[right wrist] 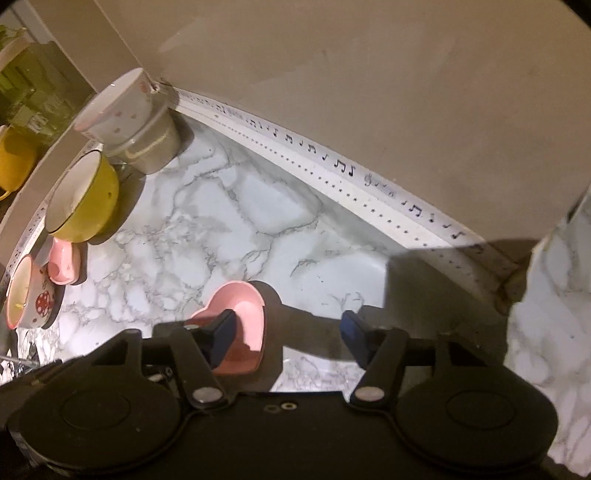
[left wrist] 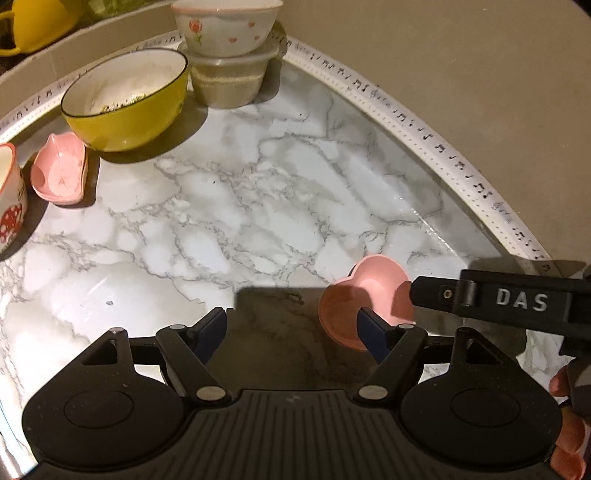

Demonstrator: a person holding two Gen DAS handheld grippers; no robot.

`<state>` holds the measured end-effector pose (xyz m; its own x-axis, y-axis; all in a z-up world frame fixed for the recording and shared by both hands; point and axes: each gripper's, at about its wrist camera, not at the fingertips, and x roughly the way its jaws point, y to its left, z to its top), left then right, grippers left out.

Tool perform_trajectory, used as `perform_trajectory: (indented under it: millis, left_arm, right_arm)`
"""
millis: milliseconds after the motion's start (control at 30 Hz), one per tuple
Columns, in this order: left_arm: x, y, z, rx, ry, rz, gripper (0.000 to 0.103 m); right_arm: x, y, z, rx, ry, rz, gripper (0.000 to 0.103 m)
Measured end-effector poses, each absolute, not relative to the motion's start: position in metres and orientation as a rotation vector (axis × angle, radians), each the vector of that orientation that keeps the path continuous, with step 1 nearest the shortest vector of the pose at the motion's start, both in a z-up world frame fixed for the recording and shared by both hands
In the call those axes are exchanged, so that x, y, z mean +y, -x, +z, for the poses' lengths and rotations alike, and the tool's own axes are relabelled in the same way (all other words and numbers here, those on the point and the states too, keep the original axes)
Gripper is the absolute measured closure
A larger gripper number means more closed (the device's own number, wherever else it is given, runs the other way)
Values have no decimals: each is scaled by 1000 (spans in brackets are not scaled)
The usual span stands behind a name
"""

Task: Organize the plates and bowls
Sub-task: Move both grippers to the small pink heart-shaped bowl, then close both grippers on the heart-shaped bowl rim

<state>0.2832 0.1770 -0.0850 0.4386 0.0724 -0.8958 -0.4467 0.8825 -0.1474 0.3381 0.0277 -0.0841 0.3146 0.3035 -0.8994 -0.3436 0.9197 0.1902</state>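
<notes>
A pink heart-shaped bowl sits on the marble counter, just ahead of my left gripper's right finger. My left gripper is open and empty. The same bowl lies by the left finger of my right gripper, which is open and empty; the finger overlaps the bowl's rim. A yellow bowl, two stacked pink dishes, a floral white bowl on a lidded plastic tub, and a mushroom-print cup stand at the back left.
A white strip with music notes edges the counter against a beige wall. A yellow mug sits on a ledge behind. In the right wrist view, marble-covered wall rises at the right.
</notes>
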Motion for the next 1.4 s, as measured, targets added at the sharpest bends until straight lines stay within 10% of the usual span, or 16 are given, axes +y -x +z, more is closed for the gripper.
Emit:
perform_trajectory:
  millis: [233,533,1400]
  left_arm:
    - [177,-292,-94,1080,425,332,44]
    - [177,-296,-95,1065,454,300,90]
    - [148,-270,-48,1006,439,194,97]
  right_arm:
    - [36,-349,-105,1215,33,432,60]
    - [44,-347,-105,1197,54,460,85]
    - [17,-306,-65,1099,6,421,101]
